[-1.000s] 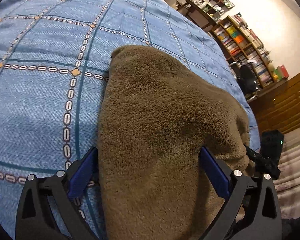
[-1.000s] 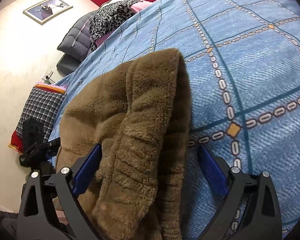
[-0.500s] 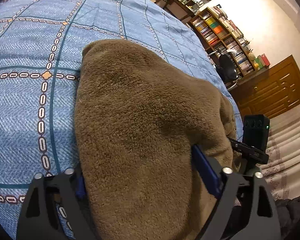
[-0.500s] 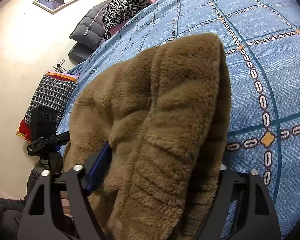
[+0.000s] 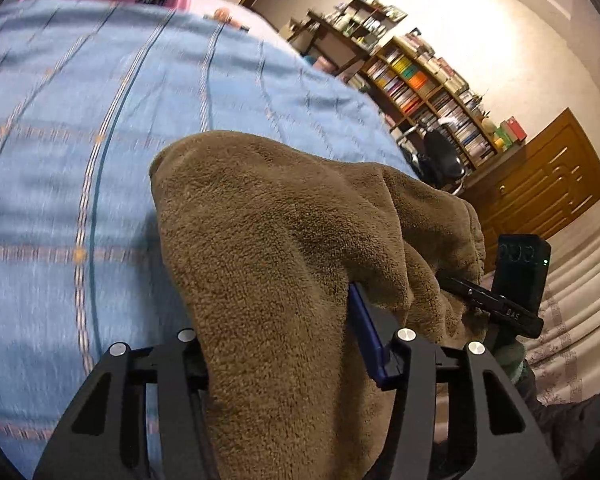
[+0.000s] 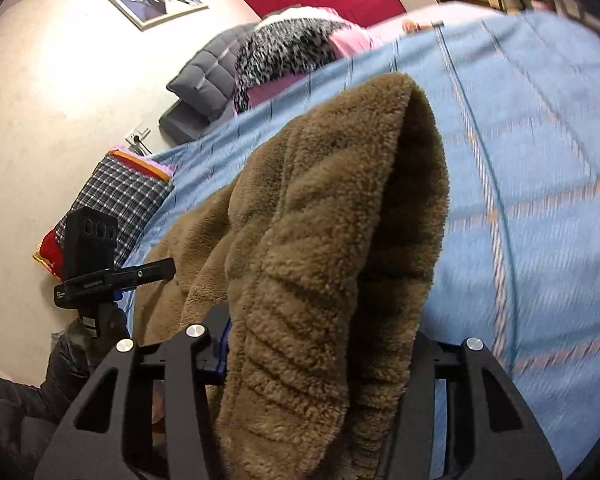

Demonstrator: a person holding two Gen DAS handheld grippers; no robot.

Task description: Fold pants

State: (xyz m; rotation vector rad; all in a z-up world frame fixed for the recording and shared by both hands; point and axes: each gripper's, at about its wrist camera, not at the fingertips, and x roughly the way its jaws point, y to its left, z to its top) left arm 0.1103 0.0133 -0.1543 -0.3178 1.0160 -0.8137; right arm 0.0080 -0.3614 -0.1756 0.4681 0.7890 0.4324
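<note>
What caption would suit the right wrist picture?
Right gripper closing its jaws on the ribbed edge of fuzzy brown pants above a blue bedspread.

Little can be read. In the left wrist view, at the right edge of the frame, the flat black bar of the other black handheld gripper (image 5: pixel 496 304) bears small pale letters that look like "DAS". In the right wrist view, at the lower left, the matching black bar under a black camera block (image 6: pixel 88 282) carries a line of tiny white print, too small to make out.
</note>
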